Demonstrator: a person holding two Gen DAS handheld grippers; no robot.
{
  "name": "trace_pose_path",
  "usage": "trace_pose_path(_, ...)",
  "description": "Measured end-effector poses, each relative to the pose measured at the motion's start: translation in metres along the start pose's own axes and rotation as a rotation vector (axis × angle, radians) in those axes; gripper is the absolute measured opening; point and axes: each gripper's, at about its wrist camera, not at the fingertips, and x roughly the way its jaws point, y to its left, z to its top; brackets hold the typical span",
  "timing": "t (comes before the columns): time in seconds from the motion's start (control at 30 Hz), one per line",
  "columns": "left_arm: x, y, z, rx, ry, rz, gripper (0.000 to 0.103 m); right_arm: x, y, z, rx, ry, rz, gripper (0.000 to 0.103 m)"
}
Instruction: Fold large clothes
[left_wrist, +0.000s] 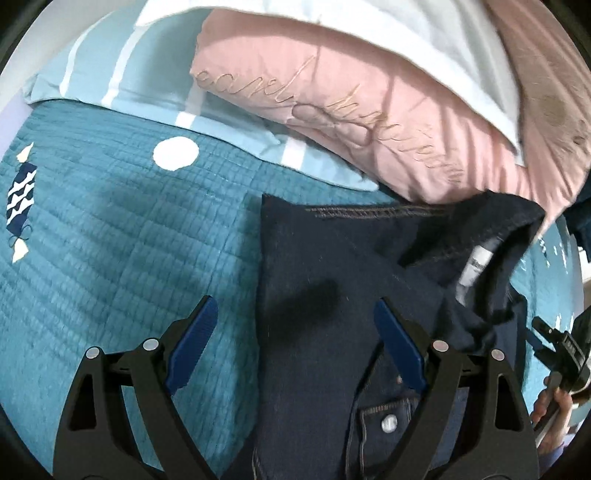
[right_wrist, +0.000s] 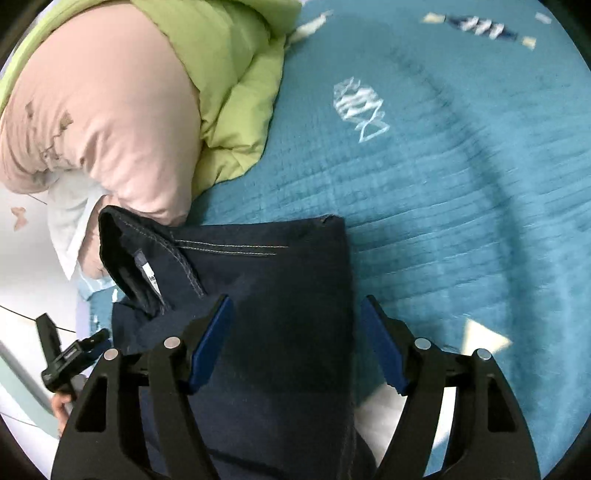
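Left wrist view first: the left gripper (left_wrist: 295, 332) hangs over the bed with its blue fingers (left_wrist: 192, 347) spread wide, nothing between them. One finger sits above the teal quilted bedspread (left_wrist: 110, 258), the other above the dark denim jeans (left_wrist: 317, 266). The jeans lie flat on the bedspread, folded into a long dark panel, their stitched hem at the far end just short of the pink pillow (left_wrist: 369, 122). On the jeans' right side a flap of waistband curls up, showing a white label (left_wrist: 476, 266), and close to the camera a metal button (left_wrist: 388, 422) and a pocket seam show. The pink pillow, with cursive embroidery, leans on a light blue striped pillow (left_wrist: 140, 81), and a white cloth (left_wrist: 406, 44) drapes over the pink one. At the right edge, beside the jeans, a hand (left_wrist: 554, 410) grips a black handle.

Over to the right wrist view: the right gripper (right_wrist: 295, 347) is also parted wide, blue fingers (right_wrist: 210, 343) straddling the jeans (right_wrist: 280, 295) with no cloth pinched. The jeans run straight out ahead, the far hem square on the teal bedspread (right_wrist: 461, 221), the left corner turned up with the label (right_wrist: 147, 273) showing. Beyond that corner sits the pink pillow (right_wrist: 103, 122), touching the denim, with a lime green quilt (right_wrist: 229, 74) bunched behind it. White fish shapes (right_wrist: 360, 107) dot the bedspread to the right of the jeans. At lower left, beside the jeans, a hand (right_wrist: 62, 404) holds a black handle.
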Motion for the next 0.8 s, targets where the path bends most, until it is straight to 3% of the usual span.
trace_pose_path(0.17,0.031,0.003,0.003,0.0,0.062,0.044,0.087,0.017,-0.007,-0.001,0.009,0.006,0.037,0.07)
trace_pose_path(0.33,0.039,-0.005,0.005,0.052,0.034,0.078,0.086,0.02,-0.009,0.005,0.008,0.004,0.067,0.068)
trace_pose_path(0.43,0.039,-0.014,0.007,0.08,0.025,0.07,0.068,0.019,-0.008,0.01,0.003,0.012,0.083,0.05)
trace_pose_path(0.47,0.039,-0.018,0.007,0.088,0.028,0.061,0.057,0.022,-0.007,0.011,0.008,0.015,0.085,0.045)
trace_pose_path(0.5,0.039,-0.021,0.007,0.099,0.032,0.058,0.043,0.023,-0.006,0.011,0.011,0.017,0.095,0.04)
trace_pose_path(0.57,0.032,-0.029,0.004,0.135,0.014,0.049,0.008,0.02,-0.003,0.008,0.009,0.001,0.099,0.009)
trace_pose_path(0.67,0.013,-0.037,-0.004,0.206,-0.04,0.049,0.007,0.002,0.005,0.002,-0.036,-0.052,0.133,0.008)
trace_pose_path(0.8,-0.027,-0.029,-0.01,0.181,-0.09,-0.048,0.007,-0.031,0.016,-0.006,-0.069,-0.09,0.216,0.008)
